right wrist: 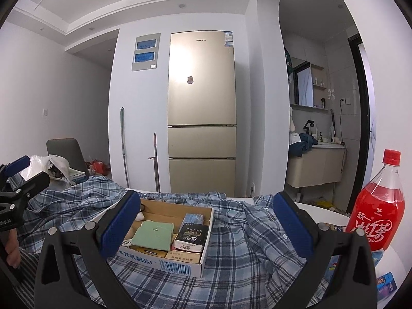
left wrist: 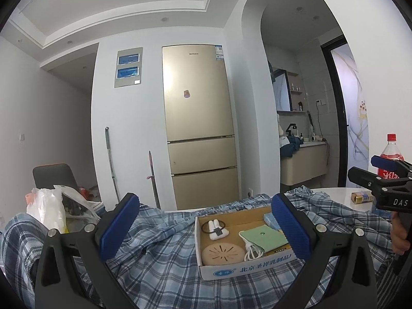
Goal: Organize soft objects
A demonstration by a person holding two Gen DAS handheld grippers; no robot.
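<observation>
Blue plaid shirt (left wrist: 164, 255) sprawls crumpled across the white round table (right wrist: 324, 213), covering most of it. On top of the shirt sits the cardboard box (left wrist: 224, 270), our landmark. Left tongs (left wrist: 206, 229) hang spread wide and empty, the box framed between their blue pads, shirt fabric beneath and ahead. Right tongs (right wrist: 206, 226) are likewise agape, gripping nothing, the box toward their left finger, rumpled shirt folds right of the box between the fingers. Far right of the box stands a red iced-tea bottle (right wrist: 378, 213). Inside the box: a green pouch (left wrist: 265, 239), a white cable (left wrist: 253, 252), a round beige disc (left wrist: 222, 253), a black tissue pack (right wrist: 191, 235).
</observation>
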